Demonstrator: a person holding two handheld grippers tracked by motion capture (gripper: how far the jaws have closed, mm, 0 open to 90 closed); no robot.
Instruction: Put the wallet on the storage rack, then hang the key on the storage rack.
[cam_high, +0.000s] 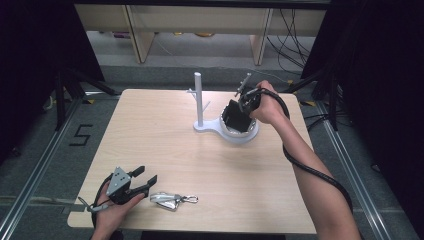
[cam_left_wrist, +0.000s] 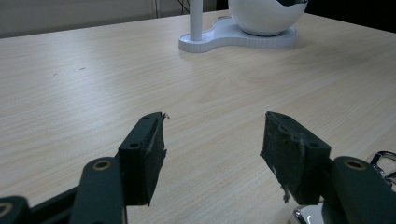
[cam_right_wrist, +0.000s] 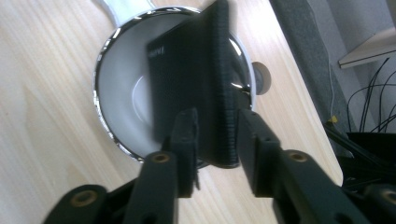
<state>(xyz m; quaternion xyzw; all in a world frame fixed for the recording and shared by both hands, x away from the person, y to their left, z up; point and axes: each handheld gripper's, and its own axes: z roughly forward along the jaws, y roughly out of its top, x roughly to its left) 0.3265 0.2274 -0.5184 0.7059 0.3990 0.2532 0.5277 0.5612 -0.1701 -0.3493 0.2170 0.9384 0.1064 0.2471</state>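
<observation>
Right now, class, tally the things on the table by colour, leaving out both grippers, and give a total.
White: 1, the stand with its bowl
Black: 1, the wallet resting in that bowl
Silver: 1, the key clip
Total: 3

Black gripper (cam_high: 146, 182) bears grey triangular plate, cable.

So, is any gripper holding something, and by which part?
Left gripper: nothing, open. Right gripper: the edge of a wallet that stands in the bowl is between its jaws; whether the pads press on it cannot be told.
</observation>
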